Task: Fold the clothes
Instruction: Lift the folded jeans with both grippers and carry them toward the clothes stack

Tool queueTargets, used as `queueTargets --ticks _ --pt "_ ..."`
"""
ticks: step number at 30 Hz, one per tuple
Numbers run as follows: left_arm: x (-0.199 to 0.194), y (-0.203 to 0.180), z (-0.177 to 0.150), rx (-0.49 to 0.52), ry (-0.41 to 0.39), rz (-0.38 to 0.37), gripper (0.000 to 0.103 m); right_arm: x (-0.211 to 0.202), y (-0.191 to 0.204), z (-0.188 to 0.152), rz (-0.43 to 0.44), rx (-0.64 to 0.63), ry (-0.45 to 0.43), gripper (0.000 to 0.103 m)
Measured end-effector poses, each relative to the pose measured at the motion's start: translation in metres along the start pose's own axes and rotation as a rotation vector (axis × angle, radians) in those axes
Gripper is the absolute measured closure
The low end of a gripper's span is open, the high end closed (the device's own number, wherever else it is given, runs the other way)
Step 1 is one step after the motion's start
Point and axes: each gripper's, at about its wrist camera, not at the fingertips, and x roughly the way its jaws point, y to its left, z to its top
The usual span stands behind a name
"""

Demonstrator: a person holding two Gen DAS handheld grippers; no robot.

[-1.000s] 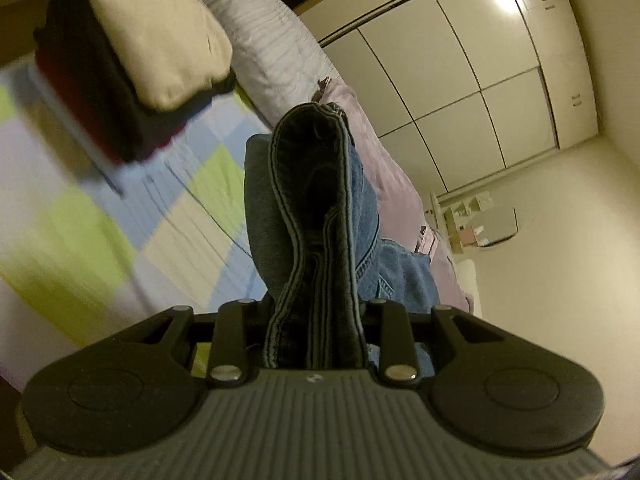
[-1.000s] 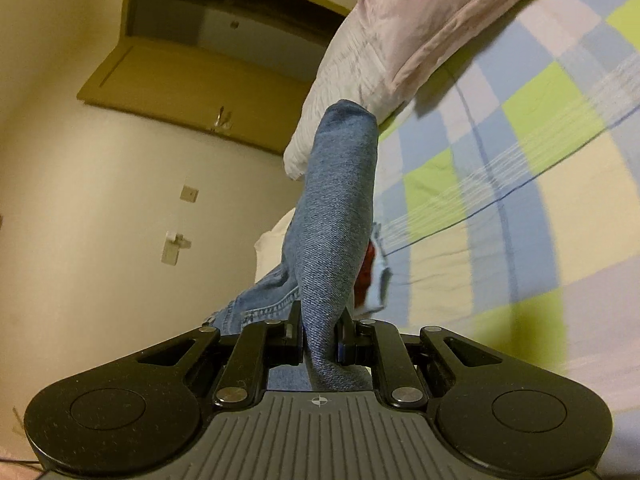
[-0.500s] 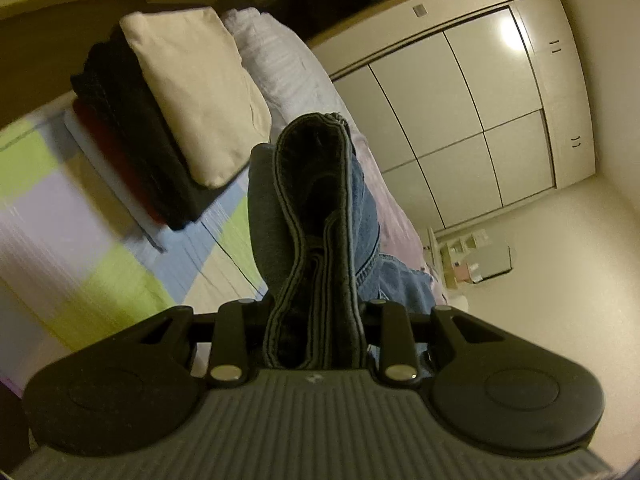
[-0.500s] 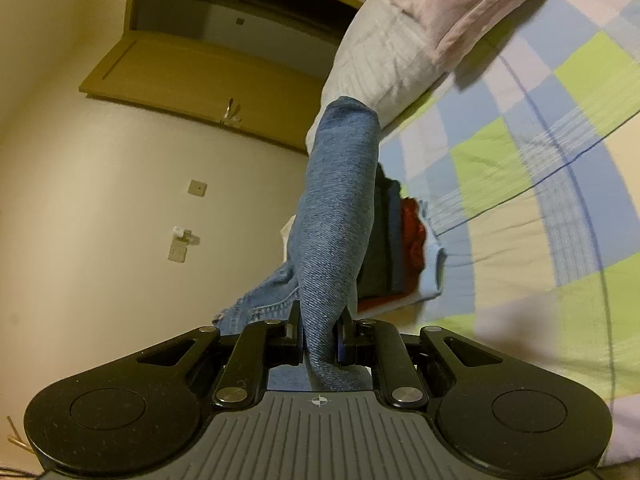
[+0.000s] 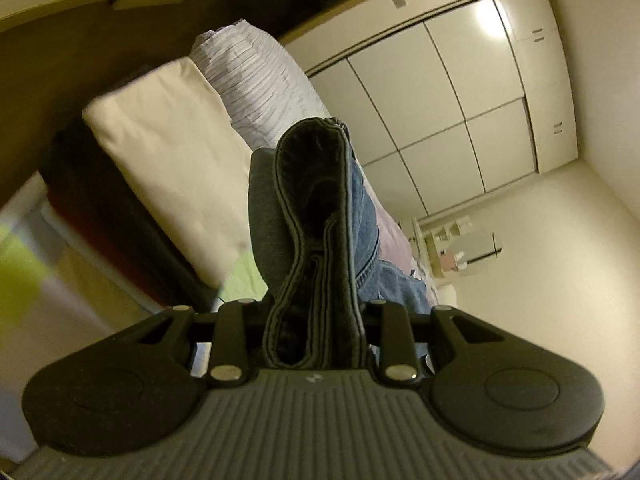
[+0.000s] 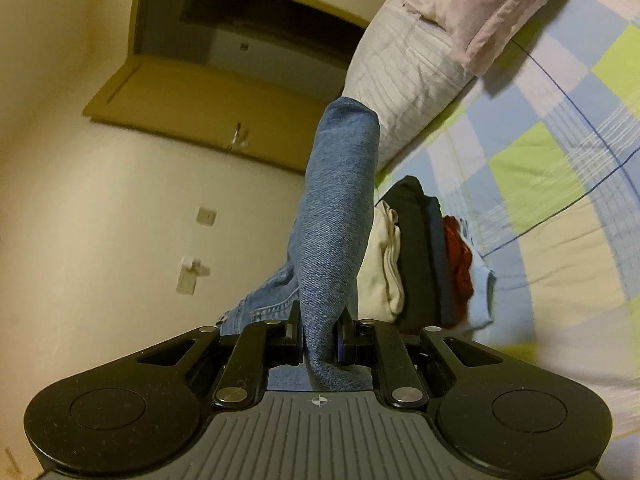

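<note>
My left gripper [image 5: 316, 320] is shut on a thick folded edge of blue jeans [image 5: 316, 220], which stands up between its fingers, clear of the bed. My right gripper [image 6: 320, 336] is shut on another folded part of the same jeans [image 6: 336, 220]. A stack of folded clothes lies on the checkered bedspread [image 6: 560, 168]: a cream piece [image 5: 168, 160] on top, with dark and red pieces [image 6: 424, 256] under it. The stack sits close ahead and left of the left gripper, and just right of the jeans in the right wrist view.
A striped pillow [image 5: 260, 76] and a pink cover [image 6: 472, 4] lie along the bed behind the stack. White wardrobe doors [image 5: 452, 112] fill the far wall. A wooden door [image 6: 208, 92] and bare wall stand left in the right wrist view.
Both grippers have carried the jeans toward the stack of folded clothes, which now looks larger and nearer in both views. Both grips are unchanged.
</note>
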Motion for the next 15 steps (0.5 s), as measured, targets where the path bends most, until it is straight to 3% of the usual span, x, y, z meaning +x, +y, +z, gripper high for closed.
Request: queueTargets --ticks 5,9,15 --pt "0.004 0.028 0.072 0.032 0.038 -0.011 0.078 0.061 0.011 -0.008 -0.005 0.054 -0.052 0.090" --pt "0.010 0.044 0.123 0.047 0.026 -0.042 0.078 0.106 0.022 0.004 0.021 0.070 -0.085 0.090" --pt "0.032 0.070 0.167 0.026 0.023 -0.070 0.078 0.166 0.043 0.038 0.037 0.038 -0.106 0.090"
